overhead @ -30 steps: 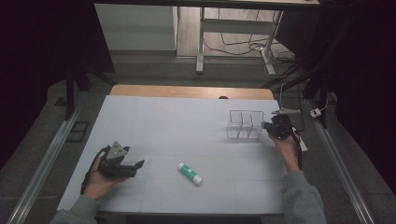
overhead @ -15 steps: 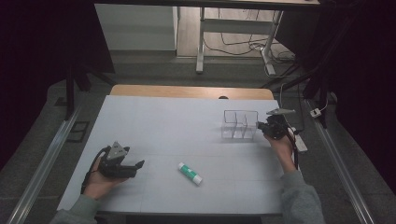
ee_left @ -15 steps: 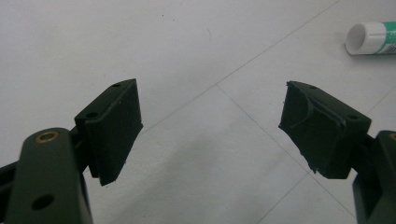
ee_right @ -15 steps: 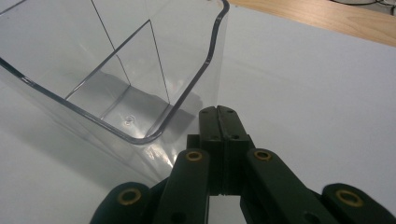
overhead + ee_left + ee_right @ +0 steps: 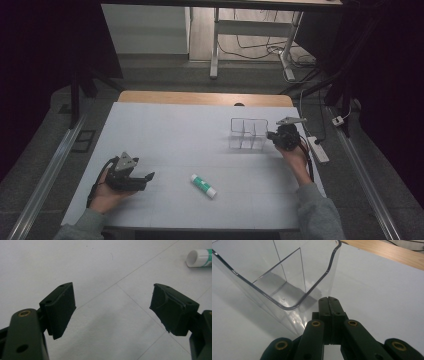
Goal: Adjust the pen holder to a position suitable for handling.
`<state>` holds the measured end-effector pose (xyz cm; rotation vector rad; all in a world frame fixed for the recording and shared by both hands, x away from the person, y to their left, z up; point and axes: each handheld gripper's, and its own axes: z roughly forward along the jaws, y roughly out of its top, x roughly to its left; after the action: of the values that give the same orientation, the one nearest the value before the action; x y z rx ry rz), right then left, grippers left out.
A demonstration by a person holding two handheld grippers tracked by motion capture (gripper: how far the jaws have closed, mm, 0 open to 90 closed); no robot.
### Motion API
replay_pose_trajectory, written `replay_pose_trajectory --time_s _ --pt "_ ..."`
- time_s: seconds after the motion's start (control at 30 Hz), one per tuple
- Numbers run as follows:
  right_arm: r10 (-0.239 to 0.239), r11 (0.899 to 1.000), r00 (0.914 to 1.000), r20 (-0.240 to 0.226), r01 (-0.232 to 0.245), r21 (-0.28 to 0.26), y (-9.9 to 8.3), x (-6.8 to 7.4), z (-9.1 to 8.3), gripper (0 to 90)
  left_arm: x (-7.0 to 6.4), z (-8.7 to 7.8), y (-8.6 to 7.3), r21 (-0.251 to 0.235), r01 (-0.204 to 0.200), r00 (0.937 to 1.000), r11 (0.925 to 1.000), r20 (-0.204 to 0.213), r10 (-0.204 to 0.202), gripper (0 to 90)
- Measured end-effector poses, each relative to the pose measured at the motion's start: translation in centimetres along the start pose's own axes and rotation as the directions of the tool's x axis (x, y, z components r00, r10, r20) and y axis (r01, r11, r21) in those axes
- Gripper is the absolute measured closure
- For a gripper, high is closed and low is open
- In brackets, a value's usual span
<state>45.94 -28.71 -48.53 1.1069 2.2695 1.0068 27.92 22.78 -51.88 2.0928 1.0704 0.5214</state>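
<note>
A clear plastic organizer [image 5: 248,134] stands at the table's [image 5: 165,130] right. The right gripper [image 5: 329,305], jaws clenched, presses against its wall. The left gripper [image 5: 112,307] rests spread, empty. The organizer looks light, stiff, slippery; best pinched by its rim.

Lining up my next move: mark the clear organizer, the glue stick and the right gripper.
clear organizer [image 5: 248,134], high view, middle divider.
glue stick [image 5: 203,185], high view, green barrel.
right gripper [image 5: 329,302], right gripper view, closed jaw tips.
</note>
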Motion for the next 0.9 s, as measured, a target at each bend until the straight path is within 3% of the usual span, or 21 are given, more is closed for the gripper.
replay_pose_trajectory --time_s 0.17,0.43,0.9 --pt "0.002 1.000 0.9998 -0.022 -0.002 -0.006 0.1 0.4 0.1 89.2 0.0 0.0 0.0 -0.004 0.014 0.9998 0.9999 0.017 -0.014 19.6" --pt "-0.012 1.000 0.9987 -0.049 0.011 -0.013 0.4 1.2 0.4 89.2 0.1 0.1 -0.1 0.008 0.011 0.9999 0.9999 0.011 -0.011 19.5" --pt "-0.024 0.999 0.9983 -0.052 0.022 -0.036 1.2 2.6 1.2 89.2 0.0 0.2 0.0 0.010 0.008 1.0000 0.9999 0.004 -0.008 19.5"
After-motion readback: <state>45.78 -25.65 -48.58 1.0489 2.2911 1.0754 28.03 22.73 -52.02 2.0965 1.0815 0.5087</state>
